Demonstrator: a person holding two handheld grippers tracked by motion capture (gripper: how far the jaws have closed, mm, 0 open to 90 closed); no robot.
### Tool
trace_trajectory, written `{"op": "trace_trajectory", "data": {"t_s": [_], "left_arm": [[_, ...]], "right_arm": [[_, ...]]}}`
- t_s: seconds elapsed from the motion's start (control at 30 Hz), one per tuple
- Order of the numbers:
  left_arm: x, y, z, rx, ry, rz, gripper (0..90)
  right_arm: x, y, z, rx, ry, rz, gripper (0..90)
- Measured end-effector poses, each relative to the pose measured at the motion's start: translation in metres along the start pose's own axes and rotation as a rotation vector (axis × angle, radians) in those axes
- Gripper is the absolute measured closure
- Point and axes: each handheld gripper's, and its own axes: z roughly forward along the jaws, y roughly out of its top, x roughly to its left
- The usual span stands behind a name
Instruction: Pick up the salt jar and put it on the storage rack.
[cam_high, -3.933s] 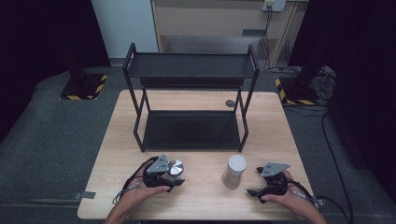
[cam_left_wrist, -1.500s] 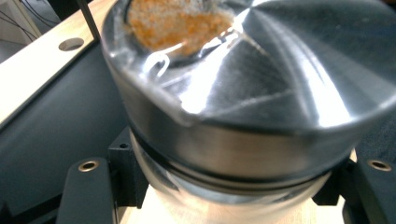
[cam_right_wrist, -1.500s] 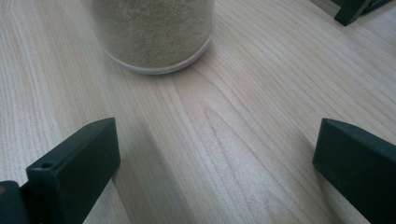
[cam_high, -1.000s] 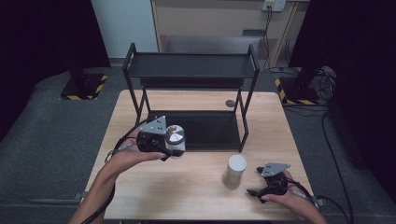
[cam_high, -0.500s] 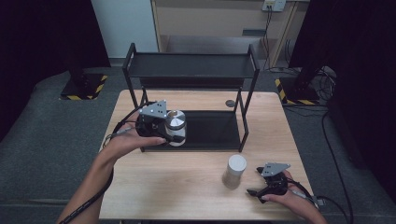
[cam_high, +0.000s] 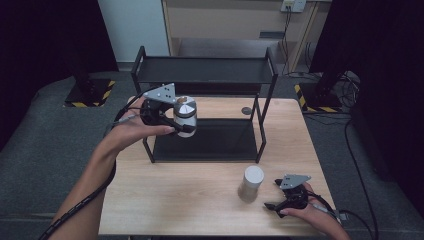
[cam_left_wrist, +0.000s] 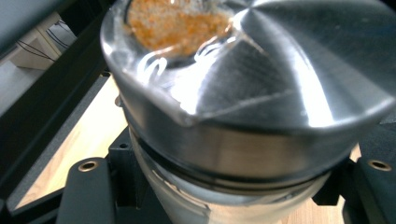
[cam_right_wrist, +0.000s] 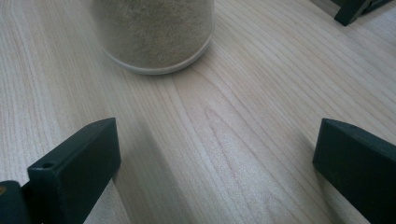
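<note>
**Jar pinched in my left claw, above the shelf rack**

The metal-lidded jar (cam_high: 184, 116) sits squarely between the jaws of my left claw (cam_high: 176, 118), which pinches its glass body just under the steel lid (cam_left_wrist: 261, 88); orange-white grains show at the lid's opening. I hold it in the air in front of the black shelf rack (cam_high: 205, 70), over the left part of its lower shelf. My right claw (cam_high: 278, 200) rests on the worktop (cam_high: 190, 200), jaws spread, with the white-lidded jar (cam_high: 251, 183) just beside it, ahead of the jaws and untouched.
</note>
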Motion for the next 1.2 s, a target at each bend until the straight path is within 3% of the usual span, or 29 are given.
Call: {"op": "trace_trajectory", "data": {"t_s": [0.4, 0.63, 0.8, 1.2], "left_arm": [[0.015, 0.030, -0.010, -0.005, 0.018, 0.020, 29.8], [0.026, 0.043, -0.016, 0.004, 0.046, 0.002, 29.8], [0.033, 0.047, -0.023, -0.023, 0.060, -0.013, 29.8], [0.043, 0.064, -0.029, -0.019, 0.095, -0.014, 29.8]], "right_arm": [[0.000, 0.000, 0.000, 0.000, 0.000, 0.000, 1.6], [0.000, 0.000, 0.000, 0.002, 0.000, 0.000, 1.6], [0.000, 0.000, 0.000, 0.002, 0.000, 0.000, 1.6], [0.000, 0.000, 0.000, 0.002, 0.000, 0.000, 1.6]]}}
